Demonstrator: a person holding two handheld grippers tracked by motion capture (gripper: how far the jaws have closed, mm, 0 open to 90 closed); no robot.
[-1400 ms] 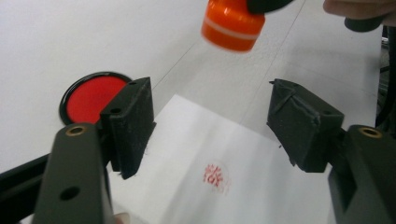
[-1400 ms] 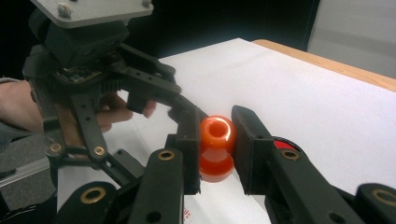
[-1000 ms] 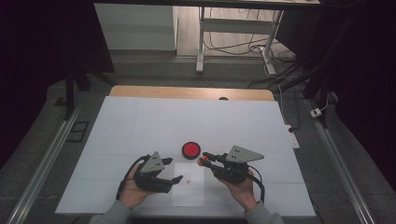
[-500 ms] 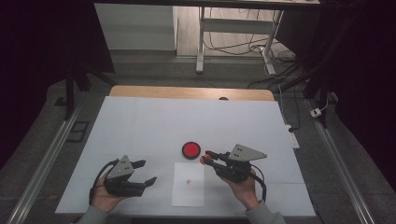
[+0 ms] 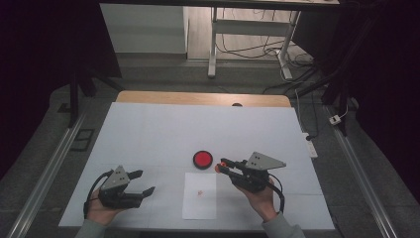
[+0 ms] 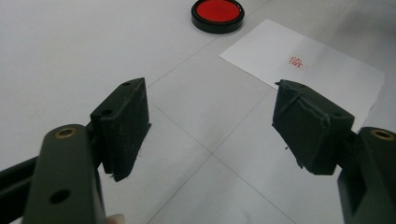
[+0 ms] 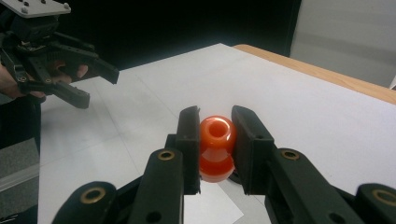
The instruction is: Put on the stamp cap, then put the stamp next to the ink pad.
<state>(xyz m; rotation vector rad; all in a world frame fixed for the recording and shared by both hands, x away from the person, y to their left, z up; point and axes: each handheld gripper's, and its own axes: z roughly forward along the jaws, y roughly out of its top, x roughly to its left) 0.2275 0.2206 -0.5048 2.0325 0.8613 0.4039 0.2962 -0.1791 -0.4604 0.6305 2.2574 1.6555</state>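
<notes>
Orange stamp [image 7: 215, 147] | clamped in right gripper [image 7: 215, 140] | left gripper [image 6: 212, 126] agape

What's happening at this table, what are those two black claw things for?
A person is working with a hand-held tool in each hand. The right tool is clamped on a small orange stamp, held just above the table beside a round red ink pad. A white sheet of paper lies in front of the person and already carries a small red stamp mark. The left tool is open and holds nothing, off to the left of the paper.
</notes>
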